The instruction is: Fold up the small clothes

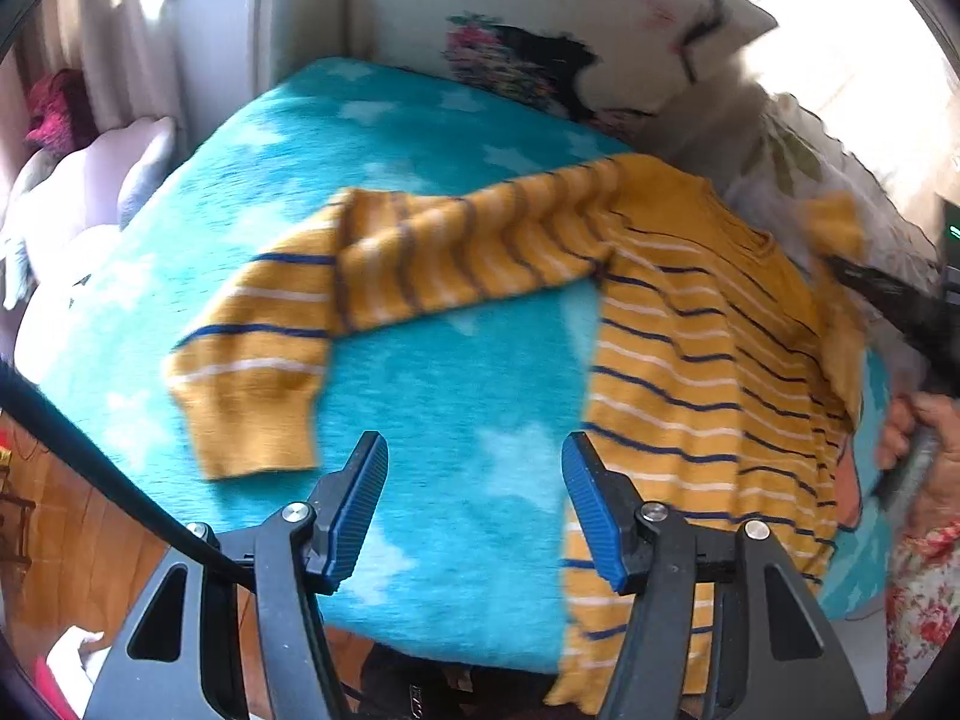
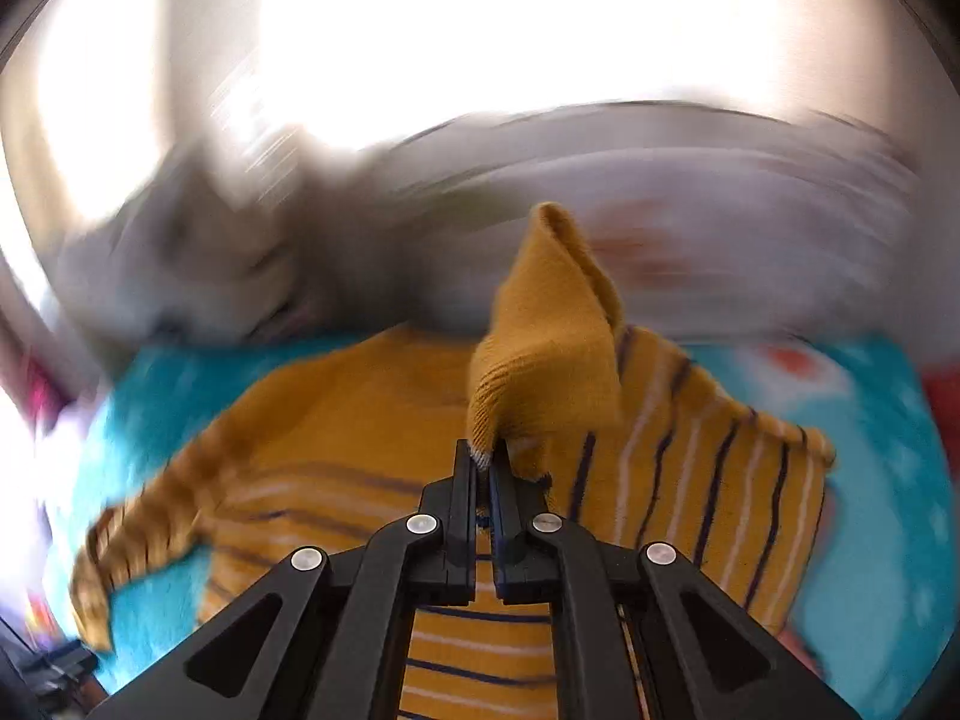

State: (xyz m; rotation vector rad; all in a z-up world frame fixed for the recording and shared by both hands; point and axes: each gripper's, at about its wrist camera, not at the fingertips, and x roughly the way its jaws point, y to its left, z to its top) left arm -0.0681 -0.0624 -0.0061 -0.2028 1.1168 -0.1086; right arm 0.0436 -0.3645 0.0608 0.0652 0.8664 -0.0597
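My left gripper (image 1: 474, 504) hovered with jaws apart, holding nothing, over the turquoise blanket (image 1: 420, 384) on the bed. The striped yellow sweater (image 1: 678, 330) lay spread there, one sleeve stretched leftward. My right gripper (image 2: 486, 468) had jaws clamped on the other sleeve's cuff (image 2: 540, 360), raised.

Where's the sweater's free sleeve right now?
In the left wrist view, the free sleeve lies stretched left across the turquoise blanket, its cuff ahead of the open left tongs.

We see a ribbed knit sweater (image 1: 690, 324), fuzzy fleece blanket (image 1: 456, 396), matt black plastic left hand-held gripper (image 1: 474, 504), glossy wood floor (image 1: 66, 516)
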